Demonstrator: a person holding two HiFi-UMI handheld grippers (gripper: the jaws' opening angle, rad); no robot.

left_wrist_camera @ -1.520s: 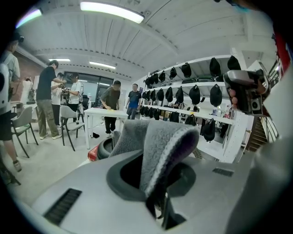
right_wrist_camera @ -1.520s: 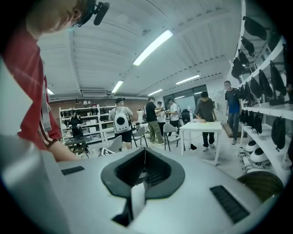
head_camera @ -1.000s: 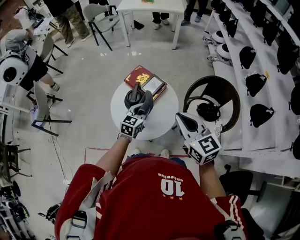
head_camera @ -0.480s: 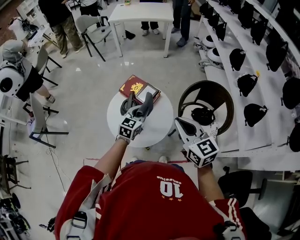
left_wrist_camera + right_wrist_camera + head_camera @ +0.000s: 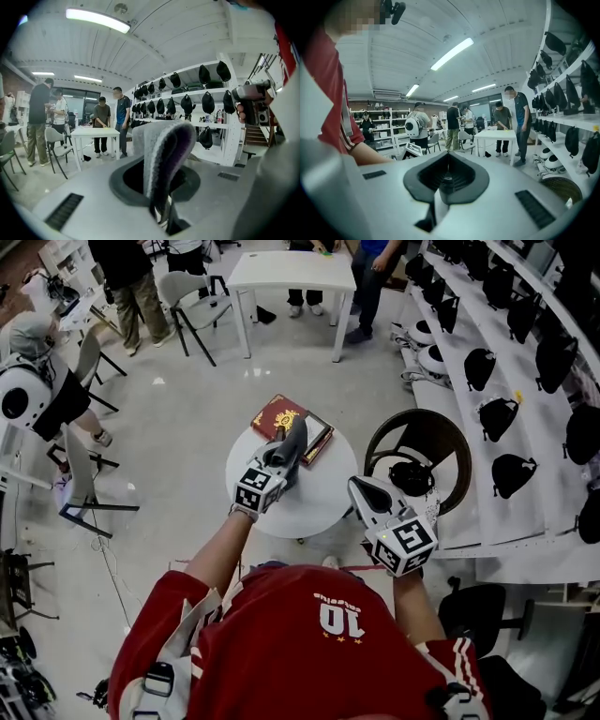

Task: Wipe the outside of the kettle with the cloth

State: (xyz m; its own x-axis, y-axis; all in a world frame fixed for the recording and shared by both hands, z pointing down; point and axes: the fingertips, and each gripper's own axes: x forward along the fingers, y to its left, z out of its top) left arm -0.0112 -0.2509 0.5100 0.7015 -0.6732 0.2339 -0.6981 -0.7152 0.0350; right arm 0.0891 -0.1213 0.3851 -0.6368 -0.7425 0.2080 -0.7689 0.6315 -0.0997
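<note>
Now the left gripper (image 5: 287,450), jaws clamped on the grey cloth (image 5: 294,434), had slid across the counter (image 5: 323,488), covering the kettle, likely mid-wipe; the right gripper (image 5: 364,487) hung shut and empty beside the counter.

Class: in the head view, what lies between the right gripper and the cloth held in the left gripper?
Only bare white tabletop. The head view shows nothing else between the right gripper and the cloth.
</note>
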